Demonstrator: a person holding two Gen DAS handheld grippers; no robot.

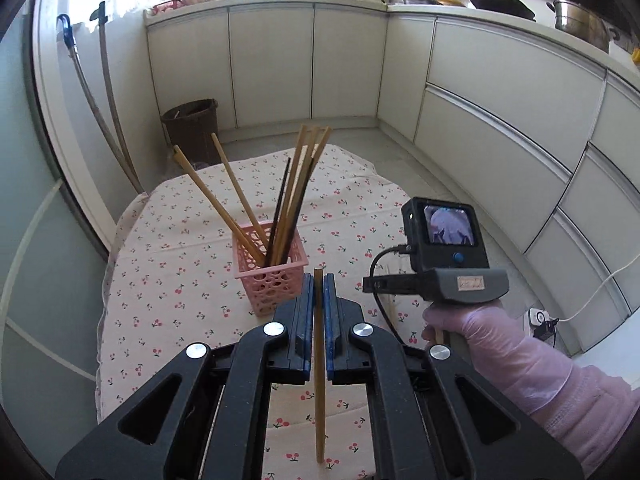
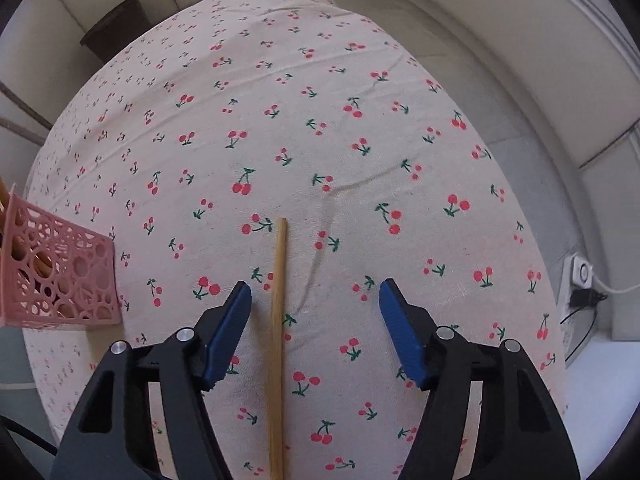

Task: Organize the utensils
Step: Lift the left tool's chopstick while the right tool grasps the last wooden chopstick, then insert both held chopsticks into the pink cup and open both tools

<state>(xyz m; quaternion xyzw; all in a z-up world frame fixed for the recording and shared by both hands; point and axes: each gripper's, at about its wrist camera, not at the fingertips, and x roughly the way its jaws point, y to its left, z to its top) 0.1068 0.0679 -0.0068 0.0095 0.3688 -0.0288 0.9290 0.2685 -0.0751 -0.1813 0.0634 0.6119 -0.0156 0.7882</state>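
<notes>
My left gripper (image 1: 319,286) is shut on a wooden chopstick (image 1: 319,380), held just in front of a pink perforated basket (image 1: 276,280). The basket holds several wooden and dark chopsticks (image 1: 296,184) standing upright. The right gripper unit (image 1: 448,276), held by a gloved hand, is to the right of the basket. In the right wrist view my right gripper (image 2: 315,294) is open above another wooden chopstick (image 2: 277,340), which lies flat on the cherry-print cloth between the fingers, nearer the left fingertip (image 2: 236,312). The basket's corner (image 2: 60,276) shows at the left.
The cherry-print tablecloth (image 2: 320,120) covers a rounded table. A dark bin (image 1: 192,124) stands on the floor behind it. White cabinets (image 1: 500,128) curve around the back and right. A power strip (image 2: 576,280) with cables lies on the floor to the right.
</notes>
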